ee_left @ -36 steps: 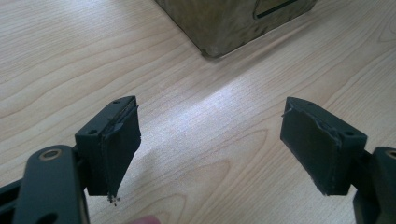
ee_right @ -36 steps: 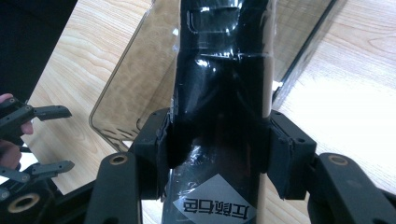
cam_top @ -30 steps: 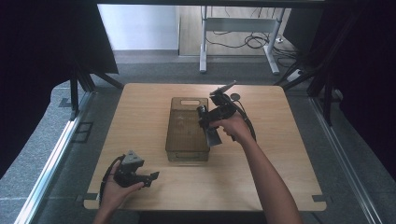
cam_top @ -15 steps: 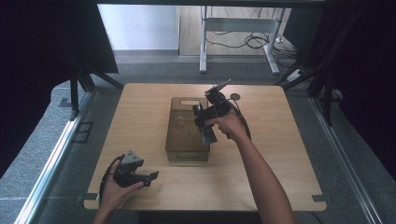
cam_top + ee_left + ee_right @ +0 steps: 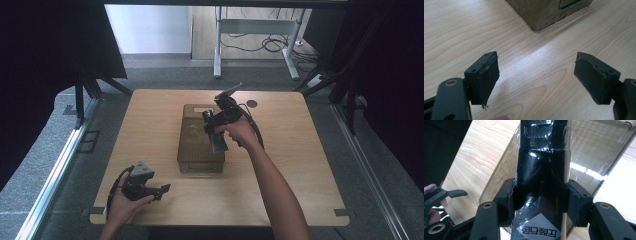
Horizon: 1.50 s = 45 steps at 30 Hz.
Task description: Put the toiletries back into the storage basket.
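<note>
We hold a dark package point(image 5: 541, 182) clamped between the jaws of our right gripper point(image 5: 218, 131), above the clear bin point(image 5: 192, 150) at the middle of the worktop point(image 5: 300, 165). The package hangs over the bin's 3 o'clock rim, inside its walls as far as we can tell. Our left gripper point(image 5: 150, 189) sits near the worktop's 7 o'clock edge, jaws spread wide with nothing between them, bare wood ahead up to the bin's corner point(image 5: 536, 25). Open worktop lies all around the bin.
</note>
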Available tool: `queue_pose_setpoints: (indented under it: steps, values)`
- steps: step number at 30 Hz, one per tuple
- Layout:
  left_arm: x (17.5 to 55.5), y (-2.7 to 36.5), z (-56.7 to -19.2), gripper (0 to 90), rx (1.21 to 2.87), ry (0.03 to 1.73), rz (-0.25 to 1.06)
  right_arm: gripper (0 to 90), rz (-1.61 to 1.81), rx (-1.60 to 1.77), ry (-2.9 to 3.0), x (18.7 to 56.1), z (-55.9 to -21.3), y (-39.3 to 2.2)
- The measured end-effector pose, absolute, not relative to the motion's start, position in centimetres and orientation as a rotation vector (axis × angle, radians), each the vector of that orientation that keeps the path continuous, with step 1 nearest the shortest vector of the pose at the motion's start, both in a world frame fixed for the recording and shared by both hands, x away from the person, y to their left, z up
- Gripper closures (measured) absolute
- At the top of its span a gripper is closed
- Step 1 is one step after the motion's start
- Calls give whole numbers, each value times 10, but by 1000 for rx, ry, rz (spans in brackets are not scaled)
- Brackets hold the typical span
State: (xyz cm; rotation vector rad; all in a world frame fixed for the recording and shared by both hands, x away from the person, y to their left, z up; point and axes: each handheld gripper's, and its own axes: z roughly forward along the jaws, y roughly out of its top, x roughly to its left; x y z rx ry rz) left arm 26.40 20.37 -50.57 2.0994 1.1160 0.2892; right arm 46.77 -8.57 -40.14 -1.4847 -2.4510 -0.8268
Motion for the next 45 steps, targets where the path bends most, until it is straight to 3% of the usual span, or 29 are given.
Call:
queue_pose_setpoints:
  steps: [45]
  values:
    - [262, 199, -504, 204, 2113, 1085, 265, 470, -780, -1520, -2379, 486, -433, -35]
